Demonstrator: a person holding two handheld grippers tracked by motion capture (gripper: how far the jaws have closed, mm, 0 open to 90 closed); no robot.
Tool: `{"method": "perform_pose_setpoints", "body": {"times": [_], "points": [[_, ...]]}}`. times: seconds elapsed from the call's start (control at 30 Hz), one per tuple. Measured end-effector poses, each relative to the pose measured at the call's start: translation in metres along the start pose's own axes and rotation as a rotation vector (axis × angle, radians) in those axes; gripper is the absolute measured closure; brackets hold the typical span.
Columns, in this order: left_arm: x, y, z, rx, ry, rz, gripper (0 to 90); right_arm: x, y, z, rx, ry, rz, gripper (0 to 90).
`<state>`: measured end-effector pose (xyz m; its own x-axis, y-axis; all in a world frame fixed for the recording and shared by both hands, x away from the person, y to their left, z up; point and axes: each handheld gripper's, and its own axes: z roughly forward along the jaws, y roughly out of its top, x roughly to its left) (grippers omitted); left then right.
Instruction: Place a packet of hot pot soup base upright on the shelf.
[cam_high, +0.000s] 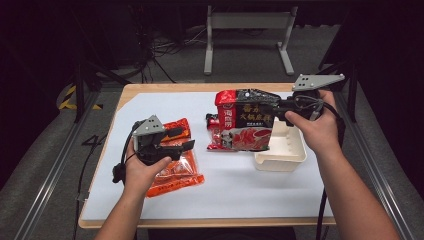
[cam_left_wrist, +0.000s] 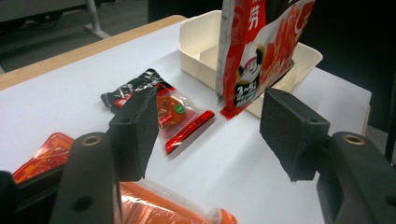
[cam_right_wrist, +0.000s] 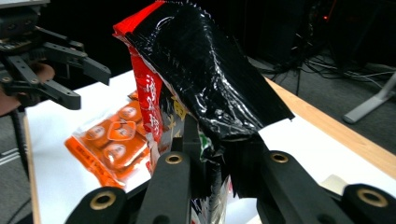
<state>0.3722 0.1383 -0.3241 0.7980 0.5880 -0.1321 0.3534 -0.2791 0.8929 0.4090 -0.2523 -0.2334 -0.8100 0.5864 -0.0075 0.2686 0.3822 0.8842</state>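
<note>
Your right gripper (cam_high: 272, 107) is clenched on the red-and-black sauce bag (cam_high: 245, 122), hanging above the cream tray (cam_high: 290, 155). Your left gripper (cam_high: 182, 139) is released over the orange packet (cam_high: 175, 172).

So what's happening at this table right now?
A person works with a hand-held gripper in each hand. The right gripper pinches a big red and black pouch and holds it up beside a cream tray. The left gripper hangs open over an orange packet. A small sachet lies between.

One orange packet (cam_high: 175, 165), one large red bag (cam_high: 245, 120), one small sachet (cam_left_wrist: 180, 116), one tray (cam_high: 282, 152)
</note>
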Motion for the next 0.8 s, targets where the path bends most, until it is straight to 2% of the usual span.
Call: {"method": "perform_pose_setpoints", "body": {"times": [0.23,0.27,0.33,0.57,0.8], "points": [[0.006,-0.002,-0.001,0.009,0.009,-0.023,34.4,-0.016,0.004,-0.007,-0.003,-0.048,0.002,78.9],[0.008,-0.002,-0.001,0.009,0.014,-0.013,33.8,-0.021,0.005,-0.009,-0.009,-0.056,0.009,78.9],[0.009,-0.003,-0.001,0.015,0.013,-0.022,32.8,-0.027,0.006,-0.010,-0.010,-0.068,0.012,78.9],[0.014,-0.004,-0.002,0.037,0.016,-0.017,29.7,-0.041,0.009,-0.014,-0.007,-0.107,-0.002,78.7],[0.019,-0.007,-0.003,0.040,0.014,-0.021,27.7,-0.055,0.009,-0.018,-0.009,-0.131,0.001,78.7]]}}
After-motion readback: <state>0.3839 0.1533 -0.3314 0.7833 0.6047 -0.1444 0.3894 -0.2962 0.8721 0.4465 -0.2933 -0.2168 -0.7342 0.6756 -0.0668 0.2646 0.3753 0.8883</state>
